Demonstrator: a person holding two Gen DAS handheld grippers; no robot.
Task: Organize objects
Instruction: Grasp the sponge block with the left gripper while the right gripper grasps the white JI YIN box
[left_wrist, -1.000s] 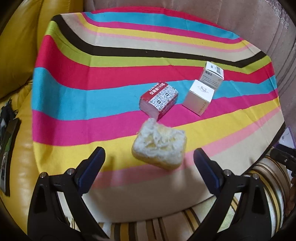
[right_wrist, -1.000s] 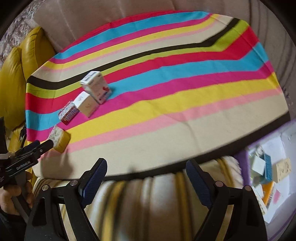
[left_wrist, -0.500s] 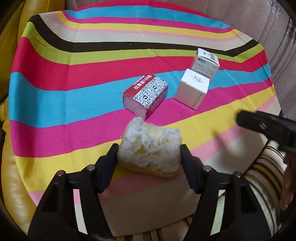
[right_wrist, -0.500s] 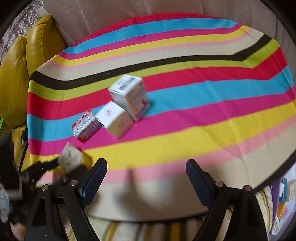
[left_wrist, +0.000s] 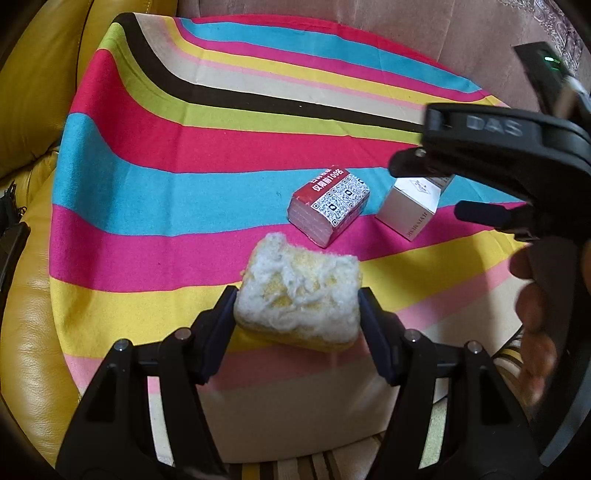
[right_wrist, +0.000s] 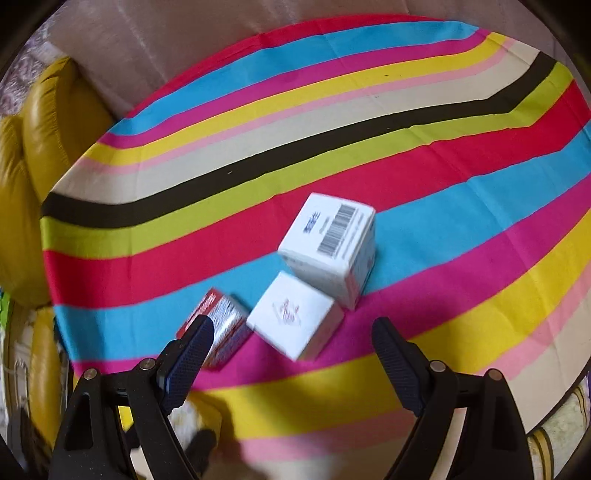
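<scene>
My left gripper (left_wrist: 297, 314) is shut on a worn yellow sponge (left_wrist: 299, 295) with a fuzzy white top, at the near edge of the striped cloth. Beyond it lie a red QR-code box (left_wrist: 328, 206) and a small white box (left_wrist: 410, 210). My right gripper (right_wrist: 291, 352) is open and empty, hovering just short of the small white box (right_wrist: 293, 314), with a taller barcode box (right_wrist: 332, 243) behind it and the red box (right_wrist: 221, 326) by its left finger. The right gripper also shows in the left wrist view (left_wrist: 480, 177), above the white box.
The striped cloth (right_wrist: 258, 166) covers a round table. A yellow leather seat (left_wrist: 29, 277) lies to the left, and a beige sofa back (right_wrist: 166, 40) lies behind. The sponge shows low in the right wrist view (right_wrist: 192, 421).
My left gripper closed on the sponge and holds it. My right gripper moved in from the right toward the white boxes, still open.
</scene>
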